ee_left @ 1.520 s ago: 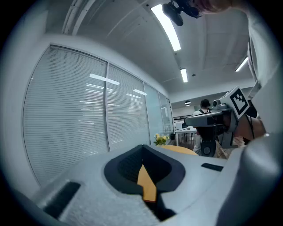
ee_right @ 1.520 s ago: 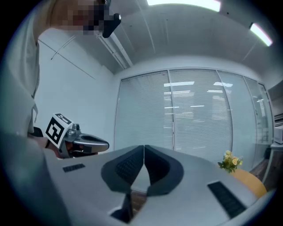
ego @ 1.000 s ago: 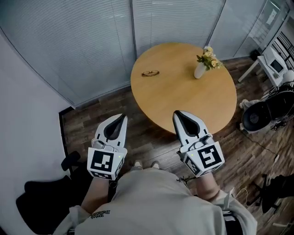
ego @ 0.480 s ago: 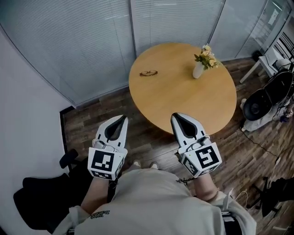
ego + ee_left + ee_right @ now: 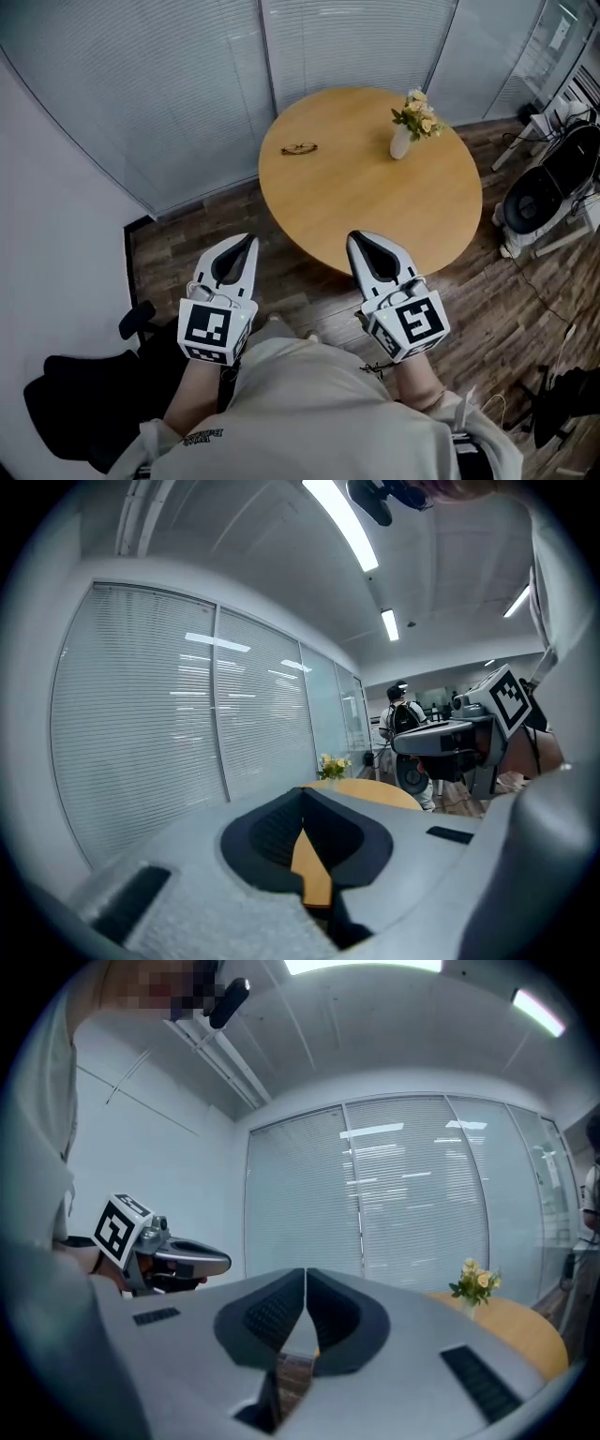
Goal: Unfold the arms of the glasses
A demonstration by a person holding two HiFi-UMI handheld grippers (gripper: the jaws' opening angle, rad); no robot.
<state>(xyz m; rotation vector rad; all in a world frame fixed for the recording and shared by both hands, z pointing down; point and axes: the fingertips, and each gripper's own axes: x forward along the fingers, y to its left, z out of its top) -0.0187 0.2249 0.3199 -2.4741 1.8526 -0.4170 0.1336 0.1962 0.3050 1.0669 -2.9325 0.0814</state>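
A pair of folded glasses lies at the far left of a round wooden table. In the head view my left gripper hangs over the floor, short of the table's near edge, jaws shut with nothing between them. My right gripper sits just at the table's near rim, also shut and empty. Both point level toward the table. The left gripper view shows the jaw tips meeting, with the table beyond. The right gripper view shows its tips closed. The glasses appear in neither gripper view.
A white vase of yellow flowers stands at the table's far right. Glass walls with blinds run behind. A black chair is at my lower left. Equipment and cables crowd the floor at right. A person with a backpack stands far off.
The whole view has drifted: table, glasses and vase sit slightly further left than before. Both grippers keep the same places in the picture and stay shut.
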